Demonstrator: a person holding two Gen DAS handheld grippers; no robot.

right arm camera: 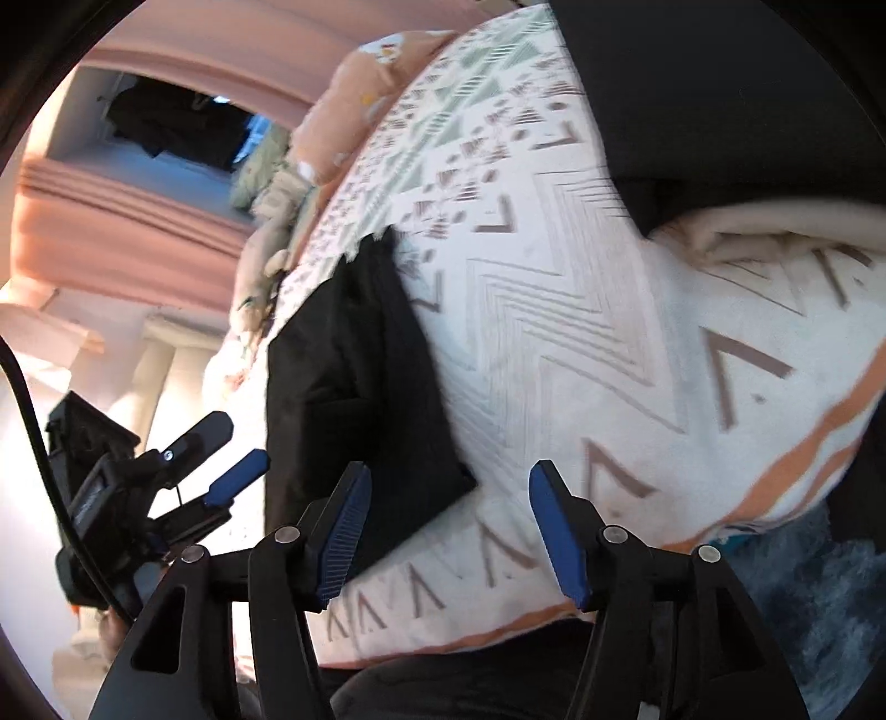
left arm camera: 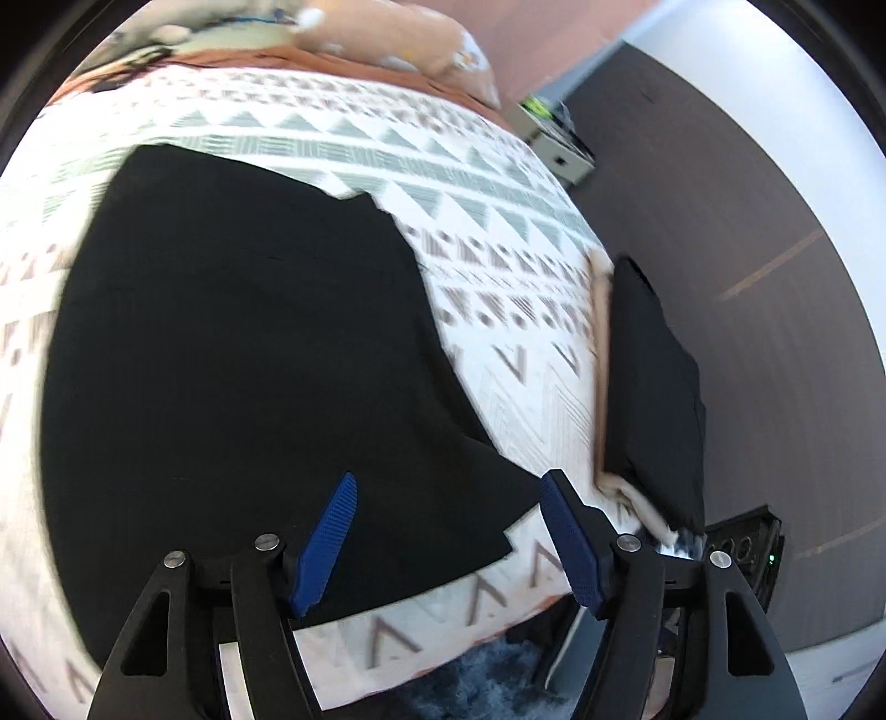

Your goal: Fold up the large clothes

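A large black garment [left arm camera: 249, 360] lies spread flat on the patterned white bedspread [left arm camera: 498, 310]. My left gripper [left arm camera: 448, 493] is open and empty, hovering over the garment's near right corner. In the right wrist view the same garment [right arm camera: 354, 387] lies at the left, its corner just ahead of my right gripper [right arm camera: 448, 487], which is open and empty above the bedspread [right arm camera: 554, 332]. The left gripper [right arm camera: 232, 471] shows at the far left of the right wrist view.
A second black folded cloth [left arm camera: 653, 399] rests at the bed's right edge; it also shows in the right wrist view [right arm camera: 692, 83]. Peach pillows [left arm camera: 398, 39] lie at the head. A blue shaggy rug [right arm camera: 819, 609] covers the floor. A white cabinet [left arm camera: 554, 138] stands by the wall.
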